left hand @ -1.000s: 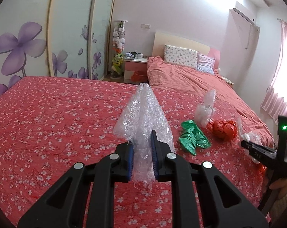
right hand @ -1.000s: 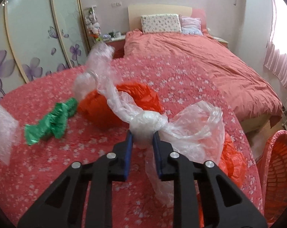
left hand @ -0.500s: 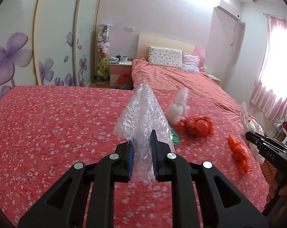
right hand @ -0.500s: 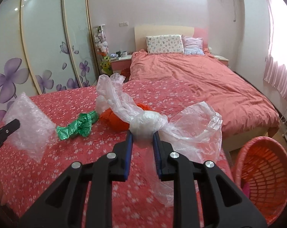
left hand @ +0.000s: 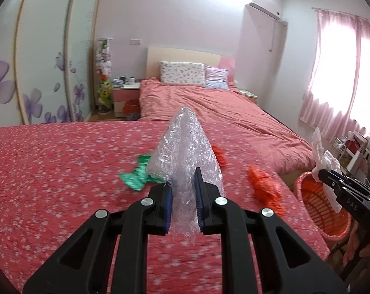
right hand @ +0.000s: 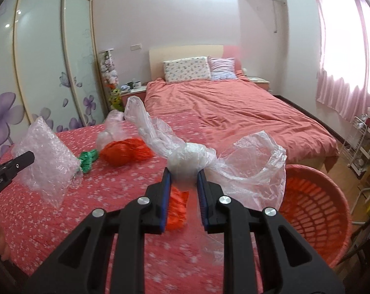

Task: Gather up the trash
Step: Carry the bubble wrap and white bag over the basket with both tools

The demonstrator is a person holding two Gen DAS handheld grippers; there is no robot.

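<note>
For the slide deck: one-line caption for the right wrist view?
Right gripper holds a knotted clear bag beside the red basket.

My left gripper (left hand: 183,204) clamps bubble wrap (left hand: 185,152) above bedspread (left hand: 50,171); my right gripper (right hand: 184,197) pinches knotted bag (right hand: 190,159), basket (right hand: 314,210) on its right; crumpled wrapper (right hand: 88,160) left of tied bag (right hand: 121,153); bed (right hand: 234,112) behind.

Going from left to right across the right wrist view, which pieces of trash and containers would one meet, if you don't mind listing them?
Bubble wrap held by the left gripper → green wrapper → orange bag → clear plastic bag held by the right gripper → orange basket.
</note>
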